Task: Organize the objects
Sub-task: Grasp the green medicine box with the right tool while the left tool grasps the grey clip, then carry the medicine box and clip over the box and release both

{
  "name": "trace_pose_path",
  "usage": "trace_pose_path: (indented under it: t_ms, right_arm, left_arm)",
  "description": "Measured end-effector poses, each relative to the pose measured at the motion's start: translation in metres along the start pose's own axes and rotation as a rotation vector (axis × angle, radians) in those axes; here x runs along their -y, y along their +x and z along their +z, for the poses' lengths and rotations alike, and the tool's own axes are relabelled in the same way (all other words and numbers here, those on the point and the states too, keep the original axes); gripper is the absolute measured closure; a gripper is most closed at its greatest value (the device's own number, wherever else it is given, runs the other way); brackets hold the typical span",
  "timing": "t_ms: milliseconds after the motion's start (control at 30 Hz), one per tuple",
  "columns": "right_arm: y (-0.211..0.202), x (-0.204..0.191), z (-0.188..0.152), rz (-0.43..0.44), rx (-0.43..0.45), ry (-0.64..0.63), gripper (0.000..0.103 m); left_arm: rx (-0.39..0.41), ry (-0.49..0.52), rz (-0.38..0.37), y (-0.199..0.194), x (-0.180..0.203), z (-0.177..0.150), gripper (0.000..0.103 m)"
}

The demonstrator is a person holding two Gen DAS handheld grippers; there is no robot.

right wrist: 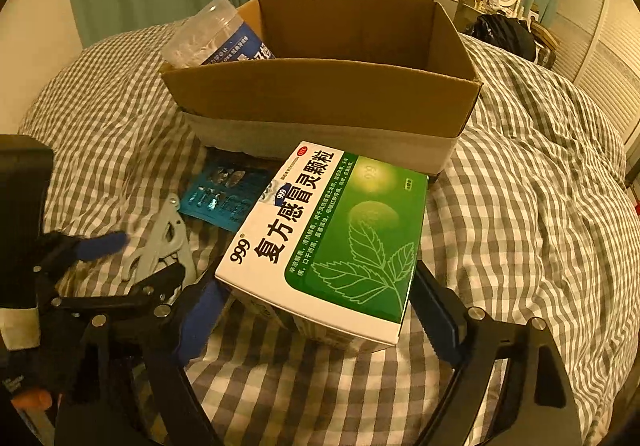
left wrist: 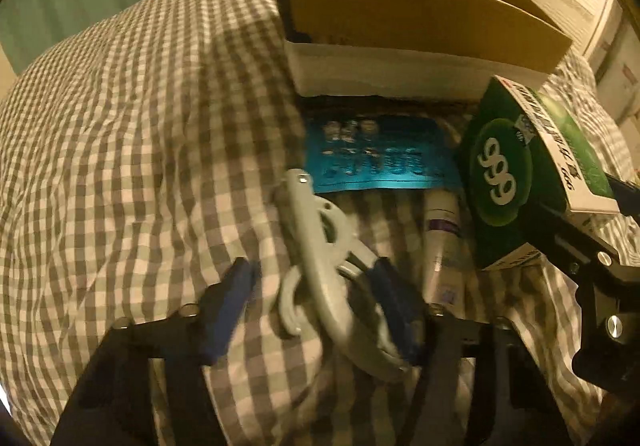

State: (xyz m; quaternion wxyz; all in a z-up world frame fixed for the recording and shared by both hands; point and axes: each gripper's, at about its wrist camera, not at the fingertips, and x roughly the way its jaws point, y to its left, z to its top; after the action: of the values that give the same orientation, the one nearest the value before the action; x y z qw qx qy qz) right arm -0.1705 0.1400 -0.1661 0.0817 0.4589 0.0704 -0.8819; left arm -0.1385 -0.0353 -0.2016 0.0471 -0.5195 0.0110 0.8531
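My right gripper [right wrist: 320,320] is shut on a green and white medicine box [right wrist: 336,242], held tilted just above the checked bedspread; the left wrist view shows the same medicine box [left wrist: 516,173] at the right. My left gripper [left wrist: 312,310] stands open around a grey plastic clip [left wrist: 320,266] lying on the bedspread. The right pad touches the clip and the left pad is apart from it. In the right wrist view the clip [right wrist: 160,242] lies at the left. An open cardboard box [right wrist: 320,97] stands behind, with a clear plastic jar [right wrist: 212,33] leaning in its left corner.
A blue foil packet [left wrist: 376,153] lies in front of the cardboard box [left wrist: 400,17], and a white tube [left wrist: 442,242] lies beside the clip. Checked bedspread [right wrist: 520,205] spreads to the right. Green curtains and furniture stand beyond the bed.
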Motion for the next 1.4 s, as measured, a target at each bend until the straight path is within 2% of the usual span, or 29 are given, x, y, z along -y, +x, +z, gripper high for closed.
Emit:
trace_pose_path:
  t_ms: [33,67,100,133,200,233,267,533,733,900,1133,1233,1400]
  right_arm:
    - [-0.001,0.002,-0.001,0.008,-0.001,0.0,0.017]
    - [-0.003,0.002,-0.001,0.013,-0.002,0.001,0.017]
    - [-0.005,0.003,-0.002,0.022,-0.001,0.002,0.017]
    - [-0.009,0.004,-0.002,0.032,0.008,0.0,0.017]
    - [-0.015,0.005,-0.003,0.03,0.024,-0.004,0.017]
    - [-0.019,0.005,-0.002,0.034,0.034,-0.01,0.017]
    - [-0.021,0.005,-0.002,0.037,0.041,-0.014,0.017]
    - [-0.053,0.003,-0.003,0.047,0.113,-0.045,0.017]
    - [-0.089,0.002,0.001,0.055,0.191,-0.059,0.017]
    - [-0.123,0.003,0.011,0.062,0.274,-0.072,0.018]
    - [-0.169,0.021,0.046,0.086,0.397,-0.06,0.018]
    - [-0.175,0.028,0.062,0.076,0.424,-0.065,0.018]
    - [-0.171,0.045,0.094,0.073,0.447,-0.047,0.018]
  left_arm:
    - [0.0,0.007,-0.007,-0.002,0.001,-0.002,0.056]
    - [-0.003,0.012,-0.005,-0.004,0.003,-0.003,0.057]
    - [-0.002,0.021,0.023,-0.008,0.005,-0.005,0.067]
    - [-0.004,0.028,0.053,-0.011,0.006,-0.006,0.072]
    - [-0.006,0.024,0.058,-0.018,0.006,-0.01,0.074]
    - [-0.002,0.022,0.06,-0.021,0.007,-0.013,0.089]
    - [-0.006,0.017,0.047,-0.024,0.006,-0.015,0.091]
    - [0.03,-0.019,0.06,-0.058,0.008,-0.028,0.091]
    - [0.129,-0.024,0.058,-0.103,0.015,-0.021,0.091]
    - [0.224,0.012,0.059,-0.143,0.024,0.005,0.091]
    - [0.347,0.068,0.054,-0.193,0.04,0.052,0.091]
    - [0.374,0.087,0.061,-0.197,0.042,0.073,0.091]
    - [0.374,0.103,0.072,-0.186,0.042,0.109,0.091]
